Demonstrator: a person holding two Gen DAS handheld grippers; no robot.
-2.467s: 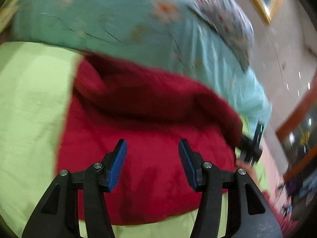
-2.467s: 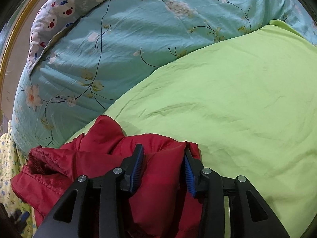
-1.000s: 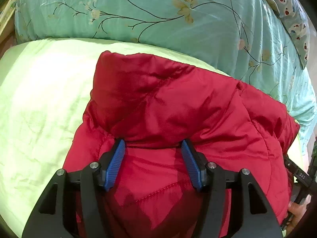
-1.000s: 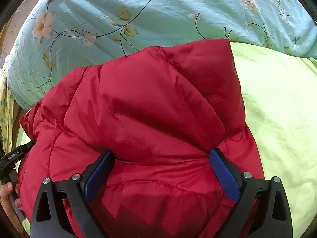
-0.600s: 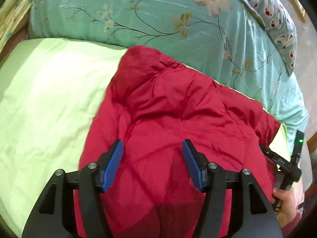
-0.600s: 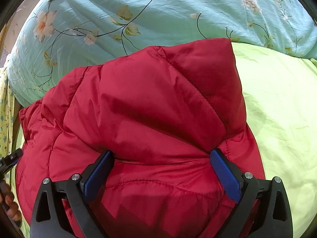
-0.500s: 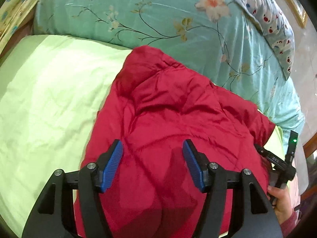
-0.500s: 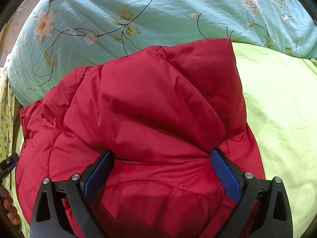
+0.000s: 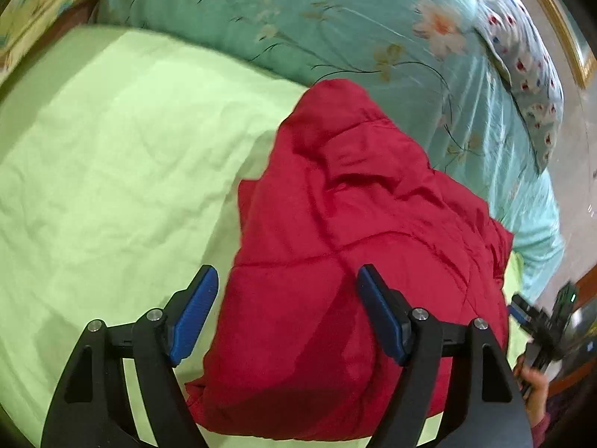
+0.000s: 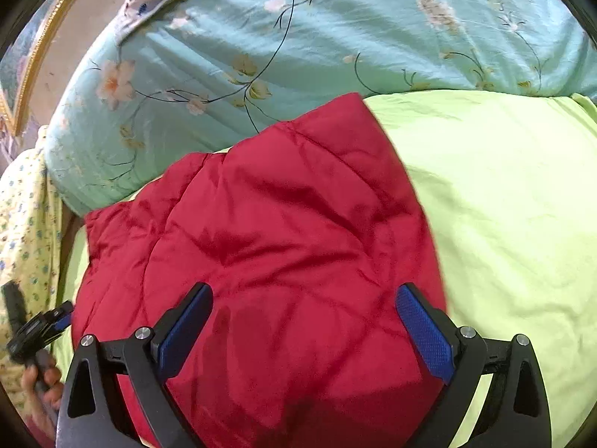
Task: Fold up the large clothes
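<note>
Now the red padded jacket (image 9: 358, 261) lies released as a squarish, puffy bundle on the light green sheet (image 9: 112, 171), its far corner up against the teal floral duvet (image 9: 335, 18) that runs along the bed's far edge, its near edge towards the person. A second ago both tools were low in the fabric, each straddling a raised fold; since then they have drawn back and up, and the bundle has settled flatter. The left gripper (image 9: 287, 313) has just been opening its jaws, which now stand apart, one pad over the sheet and the other over the jacket, nothing pinched between them. The right gripper (image 10: 306, 332) hangs with jaws spread wide above the jacket's near half, pads clear of the cloth. To my eye the fold is laid down and this garment looks about done, though its top is wrinkled and may want smoothing. No basket, box or other container shows in either view.
</note>
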